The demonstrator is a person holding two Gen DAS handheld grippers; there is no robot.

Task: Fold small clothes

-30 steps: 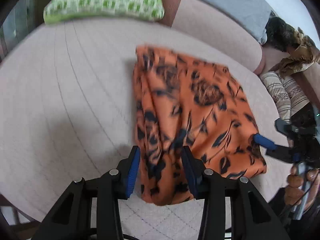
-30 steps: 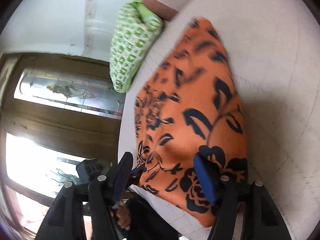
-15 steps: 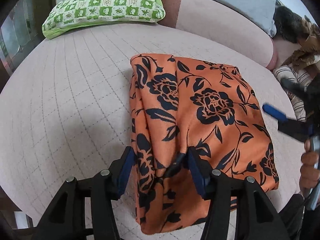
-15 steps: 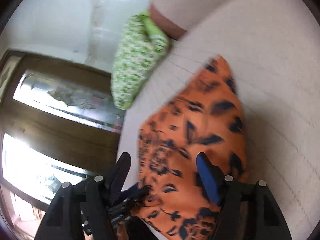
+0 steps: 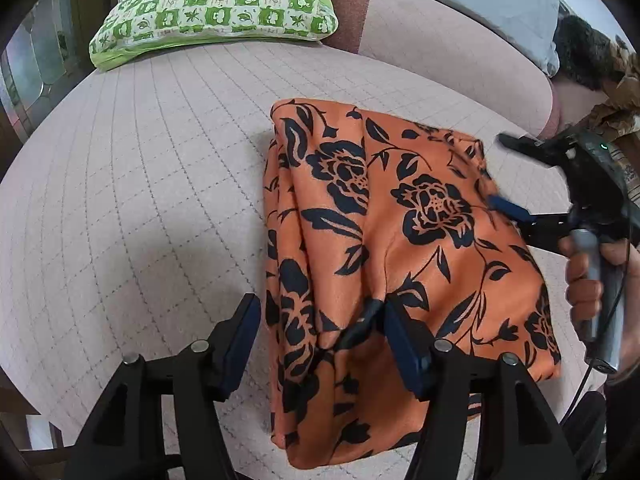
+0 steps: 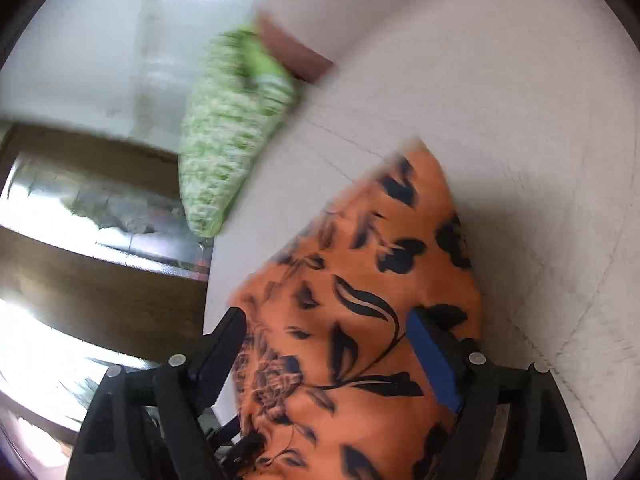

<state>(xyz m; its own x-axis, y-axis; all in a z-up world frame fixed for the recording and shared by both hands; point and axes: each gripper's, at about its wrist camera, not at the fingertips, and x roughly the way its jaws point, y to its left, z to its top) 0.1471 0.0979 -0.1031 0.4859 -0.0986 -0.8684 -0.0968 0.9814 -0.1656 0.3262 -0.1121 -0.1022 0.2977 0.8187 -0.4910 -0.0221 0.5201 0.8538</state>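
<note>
Both claws gape wide over the folded orange cloth (image 5: 400, 240) on the sofa (image 5: 140, 200): left claw (image 5: 320, 332) near edge, right claw (image 6: 328, 344) alongside

Soft, even daylight fills the left wrist view, which is sharp throughout; the left tongs (image 5: 320, 340) cast a faint shadow on the pale quilted surface (image 5: 140, 200). Its stitched grid lines bow outward toward the frame's edge, where a black fisheye rim closes in. The right wrist view is smeared by motion blur: the green pillow (image 6: 228, 136) and the orange floral garment (image 6: 360, 300) lose their detail. Glare from the window (image 6: 36, 328) burns out the lower left.
</note>
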